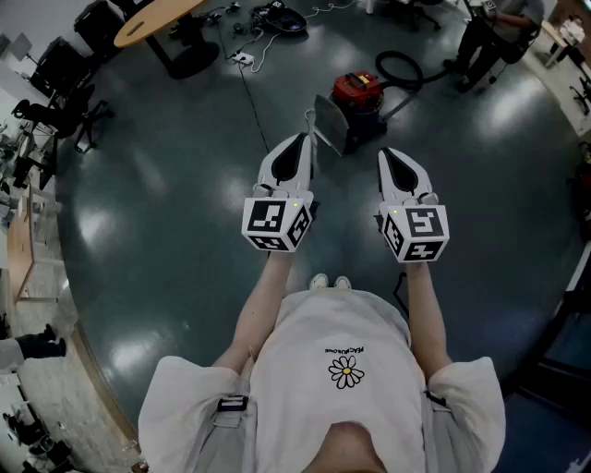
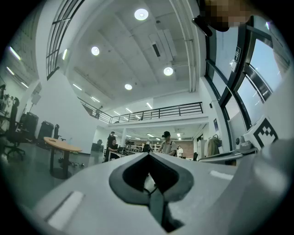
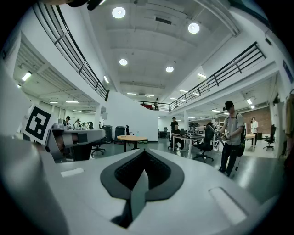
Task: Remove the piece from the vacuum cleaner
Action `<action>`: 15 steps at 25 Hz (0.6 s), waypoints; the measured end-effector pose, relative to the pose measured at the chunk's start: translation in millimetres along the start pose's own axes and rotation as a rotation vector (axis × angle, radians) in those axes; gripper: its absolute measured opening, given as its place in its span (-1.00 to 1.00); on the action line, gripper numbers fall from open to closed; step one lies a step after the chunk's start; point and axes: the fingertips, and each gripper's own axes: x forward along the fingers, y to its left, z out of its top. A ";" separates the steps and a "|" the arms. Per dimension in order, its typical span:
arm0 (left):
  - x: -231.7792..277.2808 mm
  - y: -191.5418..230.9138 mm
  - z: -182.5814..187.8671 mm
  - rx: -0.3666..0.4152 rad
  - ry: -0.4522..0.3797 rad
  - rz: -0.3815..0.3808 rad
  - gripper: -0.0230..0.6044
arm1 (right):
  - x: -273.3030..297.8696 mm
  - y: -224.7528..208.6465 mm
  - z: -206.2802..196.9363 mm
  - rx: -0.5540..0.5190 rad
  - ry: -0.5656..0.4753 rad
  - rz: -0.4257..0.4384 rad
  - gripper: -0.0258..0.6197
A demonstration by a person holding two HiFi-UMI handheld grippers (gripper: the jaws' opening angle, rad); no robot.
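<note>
Head view: a person in a white T-shirt stands on a dark glossy floor (image 1: pixel 157 203) and holds both grippers out ahead, side by side and apart.
Left gripper (image 1: pixel 301 139): jaws together at the tips with nothing between them; its marker cube sits at the near end, over the person's left forearm.
Right gripper (image 1: pixel 386 153): jaws likewise closed tip to tip and empty, level with the left one.
Vacuum cleaner (image 1: pixel 358 95): red-topped with a grey body, on the floor beyond the gripper tips, between the two and slightly right; neither gripper touches it.
Hose (image 1: pixel 404 66): black, curling from the vacuum cleaner's far right side.
Piece: which part of the vacuum cleaner it is cannot be told from these views.
Round table (image 1: pixel 155 17): wooden top, far left, with black office chairs (image 1: pixel 61 66) near it.
Left gripper view: the left gripper (image 2: pixel 148 155) points out level across the hall, jaws meeting at a point; the vacuum cleaner is not in sight.
Right gripper view: the right gripper (image 3: pixel 144 151) also points level, jaws shut on nothing; a standing person (image 3: pixel 232 137) is at far right.
</note>
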 end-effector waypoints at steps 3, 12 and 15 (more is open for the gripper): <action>5.7 0.4 4.4 0.001 -0.011 0.003 -0.92 | 4.4 -4.1 4.5 -0.010 -0.006 0.002 -0.85; 7.3 -6.0 -4.6 -0.001 0.000 0.010 -0.92 | -4.7 -12.3 3.8 0.000 -0.031 0.013 -0.85; 10.3 -10.9 -5.9 0.008 0.004 0.010 -0.92 | -8.6 -19.0 4.2 -0.004 -0.031 0.018 -0.85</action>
